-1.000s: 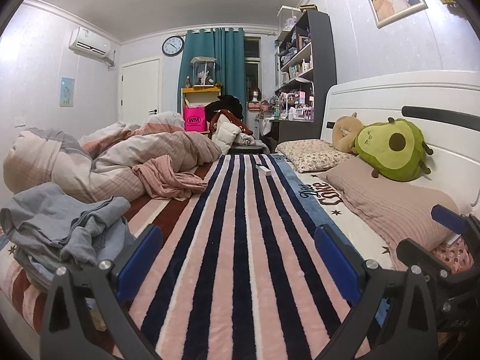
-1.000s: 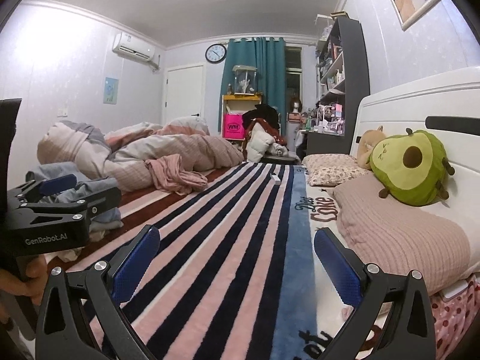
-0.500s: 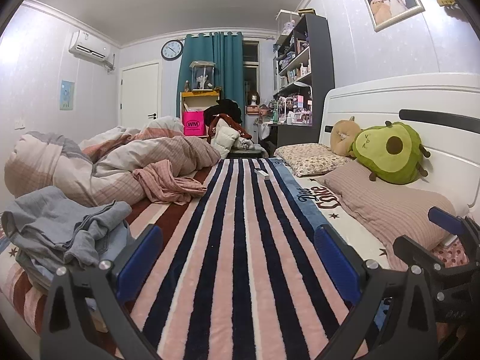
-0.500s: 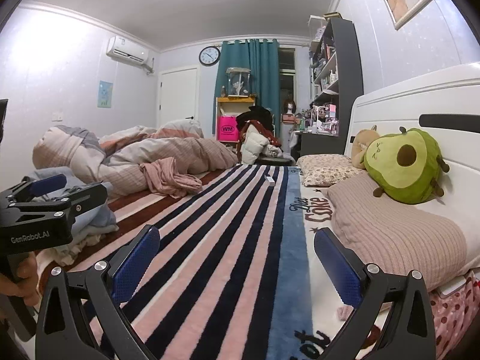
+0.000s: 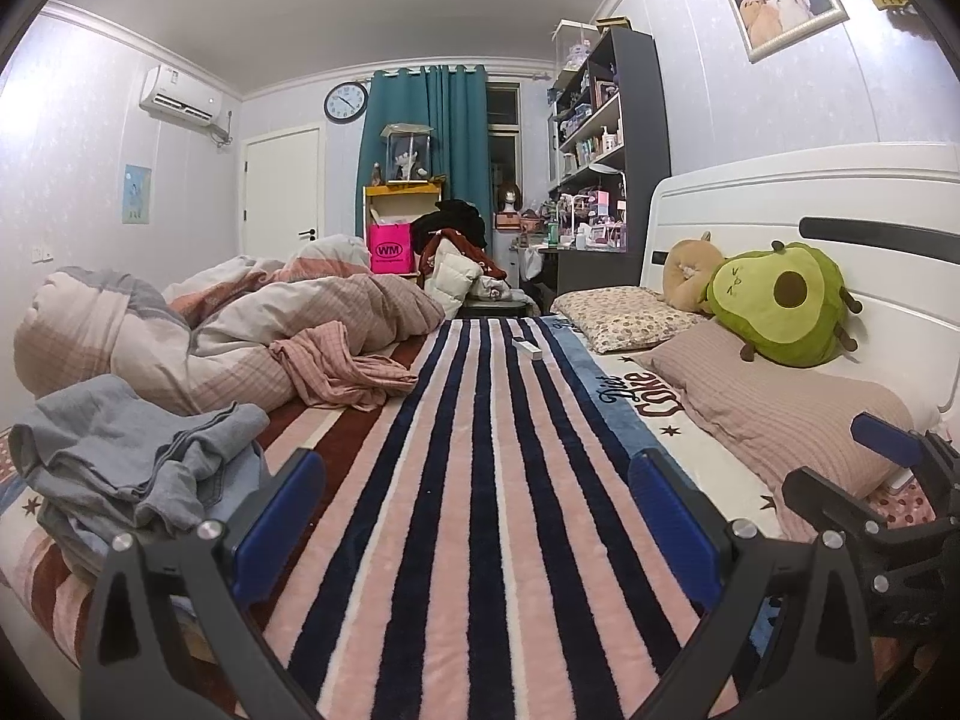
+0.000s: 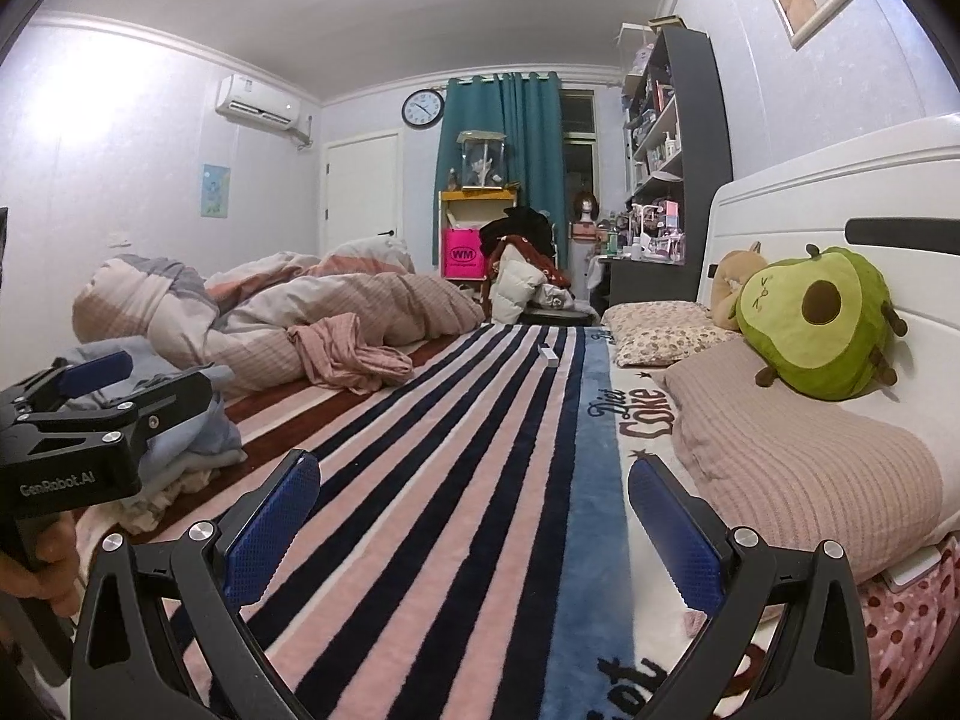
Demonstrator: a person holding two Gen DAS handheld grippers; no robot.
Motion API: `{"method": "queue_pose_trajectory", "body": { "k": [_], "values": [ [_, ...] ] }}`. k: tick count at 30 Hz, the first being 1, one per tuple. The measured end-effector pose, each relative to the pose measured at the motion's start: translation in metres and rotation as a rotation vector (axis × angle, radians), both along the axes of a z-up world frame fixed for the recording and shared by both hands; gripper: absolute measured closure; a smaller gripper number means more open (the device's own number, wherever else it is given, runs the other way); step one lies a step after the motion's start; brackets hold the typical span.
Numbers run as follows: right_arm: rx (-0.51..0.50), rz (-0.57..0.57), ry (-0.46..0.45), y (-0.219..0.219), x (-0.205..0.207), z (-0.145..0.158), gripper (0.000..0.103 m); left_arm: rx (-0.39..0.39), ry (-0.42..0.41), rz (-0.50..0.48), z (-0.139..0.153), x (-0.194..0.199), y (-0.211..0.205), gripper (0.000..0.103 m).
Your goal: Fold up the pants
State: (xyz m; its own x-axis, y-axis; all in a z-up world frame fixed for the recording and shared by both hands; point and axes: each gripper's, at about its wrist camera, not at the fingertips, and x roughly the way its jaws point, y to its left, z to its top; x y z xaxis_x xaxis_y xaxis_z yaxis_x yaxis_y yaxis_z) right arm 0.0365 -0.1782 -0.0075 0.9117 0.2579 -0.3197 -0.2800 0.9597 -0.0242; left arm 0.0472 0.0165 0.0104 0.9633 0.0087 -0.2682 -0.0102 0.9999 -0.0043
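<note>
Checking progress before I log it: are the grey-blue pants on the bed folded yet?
Not folded. The grey-blue pants lie crumpled in a heap at the striped blanket's left edge, untouched.

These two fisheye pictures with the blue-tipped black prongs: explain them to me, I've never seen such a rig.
A person holds a two-finger claw in each hand, each with a camera looking along its fingers. One view shows the left claw, open and empty; the other shows the right claw, also open and empty. Each view catches the other claw at its edge. Below is a bed with a striped blanket. The crumpled grey-blue pants lie at the left, not yet touched. A pillow and an avocado plush sit right.
</note>
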Motion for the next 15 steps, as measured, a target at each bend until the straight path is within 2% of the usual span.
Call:
{"method": "queue_pose_trajectory", "body": {
  "k": [15],
  "values": [
    [0.014,0.005,0.01,-0.0004,0.0006,-0.0021,0.0,0.002,0.001,0.001,0.0,-0.0021,-0.0006,0.002]
  ]
}}
